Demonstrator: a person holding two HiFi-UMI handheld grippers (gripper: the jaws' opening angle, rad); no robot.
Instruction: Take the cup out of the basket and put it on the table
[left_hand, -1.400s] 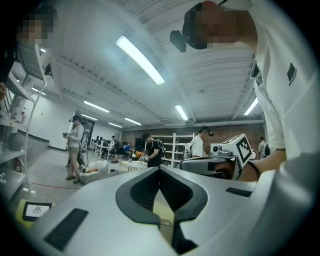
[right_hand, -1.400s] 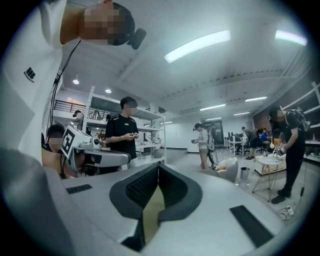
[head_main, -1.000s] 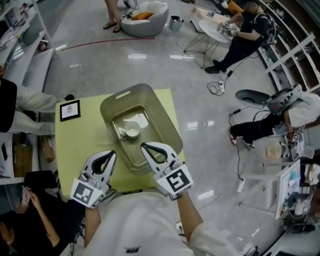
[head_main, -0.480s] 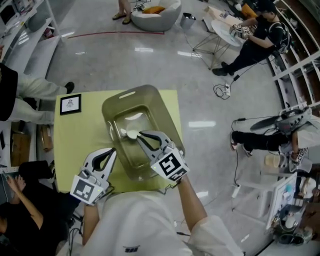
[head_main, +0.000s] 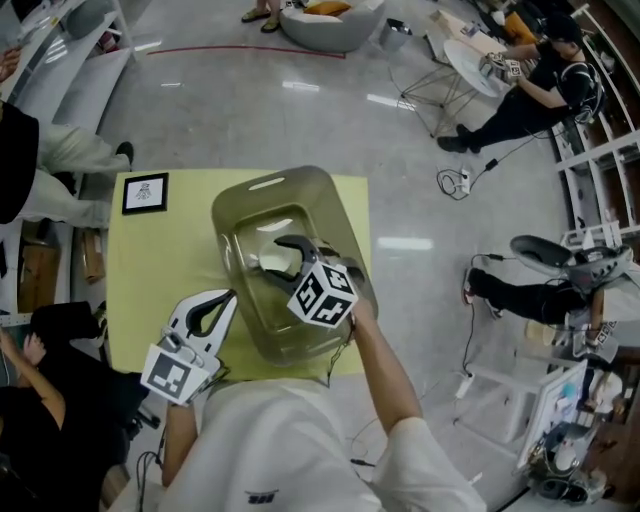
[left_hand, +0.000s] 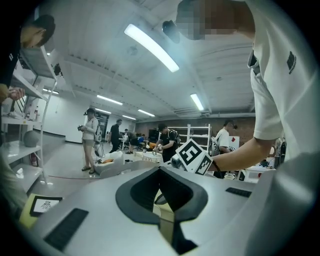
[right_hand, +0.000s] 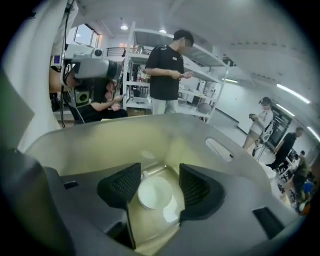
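Right hand-held gripper (head_main: 285, 262) was just opened, cup (right_hand: 156, 194) loose between; inside the basket (head_main: 250, 190), best lowered before clenching.

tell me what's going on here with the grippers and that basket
A person holds a gripper in each hand. The right gripper reaches down into the translucent basket on the yellow table. Its jaws have just been opening and frame the white cup on the basket floor without gripping it. The left gripper hangs shut and empty beside the basket.
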